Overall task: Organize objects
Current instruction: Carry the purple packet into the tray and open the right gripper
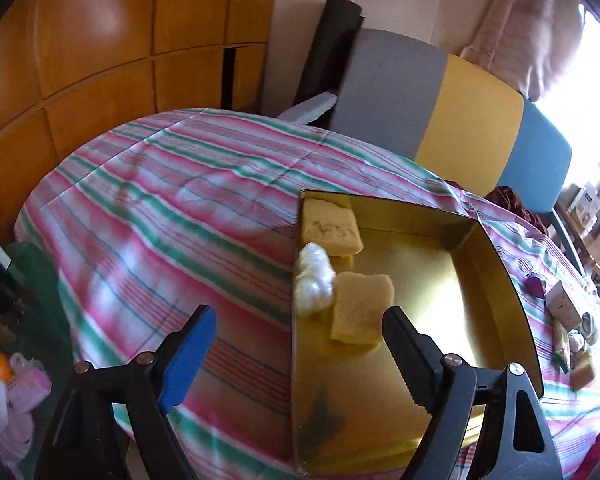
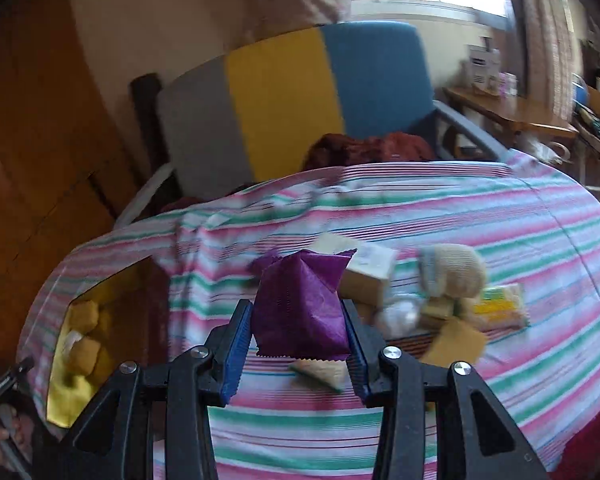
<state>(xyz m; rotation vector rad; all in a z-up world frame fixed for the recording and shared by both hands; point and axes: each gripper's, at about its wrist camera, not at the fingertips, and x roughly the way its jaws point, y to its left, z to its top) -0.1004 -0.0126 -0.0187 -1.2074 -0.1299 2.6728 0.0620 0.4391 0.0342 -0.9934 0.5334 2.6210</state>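
Between the closed fingers of my right gripper (image 2: 298, 340) sits the purple packet (image 2: 300, 304), upright, above the striped cloth (image 2: 500, 220). Its goal, the golden tin (image 2: 66, 380), lies far left; my left gripper (image 1: 296, 344) hovers spread over it.

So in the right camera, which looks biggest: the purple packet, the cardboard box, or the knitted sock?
Largest to smallest as they look:
1. purple packet, though it sits right in the right hand-held gripper, so nearness inflates it.
2 and 3. knitted sock and cardboard box look about alike; the box is partly hidden, so no ranking.
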